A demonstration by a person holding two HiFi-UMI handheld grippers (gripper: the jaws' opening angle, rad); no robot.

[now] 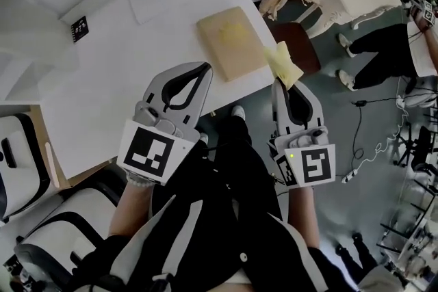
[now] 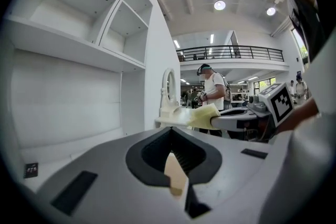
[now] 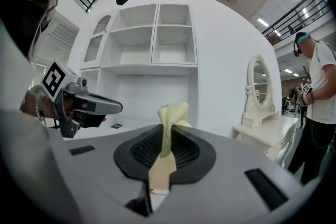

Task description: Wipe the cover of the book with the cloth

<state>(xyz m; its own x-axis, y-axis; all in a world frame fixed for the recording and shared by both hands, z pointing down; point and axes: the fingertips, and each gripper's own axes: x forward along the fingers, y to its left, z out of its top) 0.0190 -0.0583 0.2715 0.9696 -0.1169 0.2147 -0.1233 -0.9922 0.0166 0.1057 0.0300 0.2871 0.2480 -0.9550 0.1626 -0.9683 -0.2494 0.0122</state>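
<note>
1. Head view: a smooth white table (image 1: 123, 58) carries the book.
2. The flat, rectangular, tan-covered book (image 1: 231, 41) lies by the table's edge.
3. The left tool (image 1: 204, 68) is pressed together with nothing in it, over the table just beside the book.
4. The right tool (image 1: 279, 83) pinches the cloth.
5. The soft, crumpled yellow cloth (image 1: 284, 62) sticks out past the tips, near the book's corner.

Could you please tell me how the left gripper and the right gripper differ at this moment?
The left gripper has its jaws together on nothing, while the right gripper is shut on the yellow cloth. The left gripper hangs over the white table; the right gripper is off its edge, near the book. Both are shut and point forward.
</note>
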